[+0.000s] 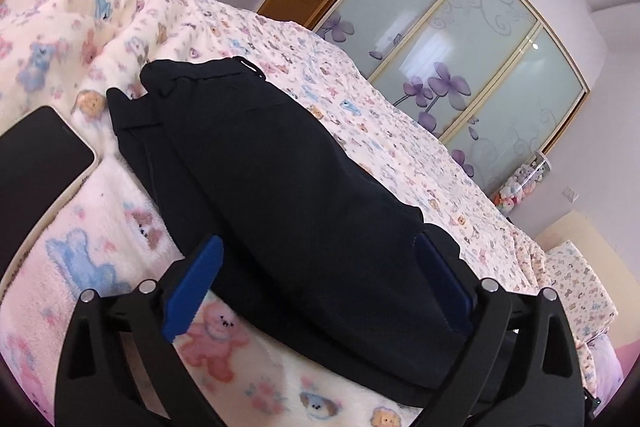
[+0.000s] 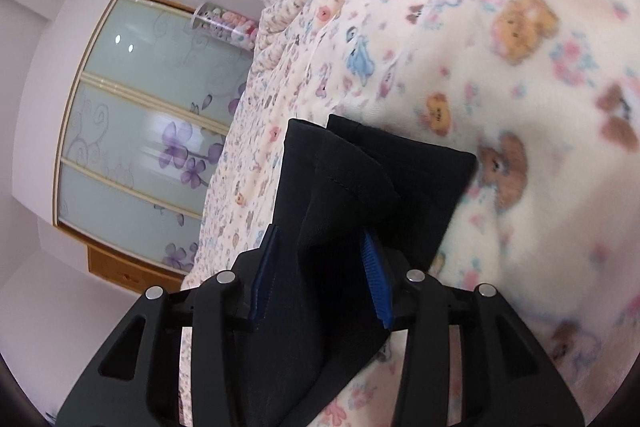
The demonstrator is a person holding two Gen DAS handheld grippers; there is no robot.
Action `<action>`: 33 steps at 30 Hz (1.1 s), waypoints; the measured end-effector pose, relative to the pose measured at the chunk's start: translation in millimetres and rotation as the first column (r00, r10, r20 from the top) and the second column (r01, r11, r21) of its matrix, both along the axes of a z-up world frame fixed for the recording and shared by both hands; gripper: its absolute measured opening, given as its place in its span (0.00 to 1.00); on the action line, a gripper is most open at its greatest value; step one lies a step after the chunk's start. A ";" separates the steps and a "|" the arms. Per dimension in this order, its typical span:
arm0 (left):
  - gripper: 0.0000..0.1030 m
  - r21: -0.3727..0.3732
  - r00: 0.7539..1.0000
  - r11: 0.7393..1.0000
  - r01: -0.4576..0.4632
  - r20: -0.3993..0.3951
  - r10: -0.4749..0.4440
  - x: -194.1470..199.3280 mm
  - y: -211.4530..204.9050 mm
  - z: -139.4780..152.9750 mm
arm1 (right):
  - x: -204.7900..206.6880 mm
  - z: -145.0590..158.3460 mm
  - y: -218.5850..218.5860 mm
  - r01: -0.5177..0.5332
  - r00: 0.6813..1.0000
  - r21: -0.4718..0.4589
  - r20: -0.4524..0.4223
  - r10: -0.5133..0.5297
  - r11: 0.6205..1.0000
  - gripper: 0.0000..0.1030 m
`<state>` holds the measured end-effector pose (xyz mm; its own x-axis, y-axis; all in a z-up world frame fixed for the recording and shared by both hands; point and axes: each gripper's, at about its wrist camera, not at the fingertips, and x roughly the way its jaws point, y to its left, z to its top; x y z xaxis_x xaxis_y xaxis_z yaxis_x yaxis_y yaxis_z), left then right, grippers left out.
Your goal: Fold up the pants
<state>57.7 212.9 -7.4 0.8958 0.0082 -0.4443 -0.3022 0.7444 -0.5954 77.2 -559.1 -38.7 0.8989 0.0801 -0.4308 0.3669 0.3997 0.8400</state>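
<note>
The dark navy pants (image 1: 276, 179) lie folded lengthwise on a bear-print blanket (image 1: 80, 267), waistband at the far end. My left gripper (image 1: 320, 267) is open, its blue fingers (image 1: 196, 283) straddling the near end of the pants. In the right wrist view the pants (image 2: 360, 187) bunch up between the fingers. My right gripper (image 2: 320, 259) stands partly open with cloth between its blue pads (image 2: 376, 283); the pads do not look pressed together.
A black phone (image 1: 36, 163) lies on the blanket left of the pants. A floral sheet (image 1: 360, 107) covers the bed beyond. A sliding-door wardrobe (image 1: 460, 39) and a tube of plush toys (image 1: 520, 183) stand past the bed.
</note>
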 end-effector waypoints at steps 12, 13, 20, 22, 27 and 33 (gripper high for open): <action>0.95 0.001 1.000 1.000 0.007 -0.001 -0.007 3.1 0.1 -2.0 | 3.5 23.4 7.6 -0.030 0.999 -0.279 -0.019 0.026 0.960 0.03; 0.95 0.000 1.000 1.000 0.010 -0.002 -0.010 3.4 0.3 -2.2 | 3.5 9.5 1.3 -0.033 0.998 -0.211 -0.067 0.019 0.977 0.03; 0.95 -0.036 1.000 0.999 0.020 0.000 -0.020 4.7 8.2 -4.6 | -17.0 -3.8 -4.3 -0.010 0.990 -0.080 -0.138 -0.001 0.997 0.03; 0.97 -0.055 1.000 0.998 0.028 0.000 -0.028 6.2 11.3 -5.5 | -17.3 -6.9 -5.3 -0.011 0.991 -0.051 -0.131 0.004 0.999 0.04; 0.98 -0.152 0.998 0.987 0.061 0.029 -0.057 10.4 27.9 -7.5 | -20.3 -7.0 -4.2 -0.024 0.991 -0.049 -0.130 0.018 0.998 0.04; 0.96 -0.211 0.995 0.973 0.096 0.056 -0.086 14.6 37.1 -7.8 | -20.6 -8.3 -0.8 -0.027 0.991 -0.049 -0.131 0.020 0.998 0.04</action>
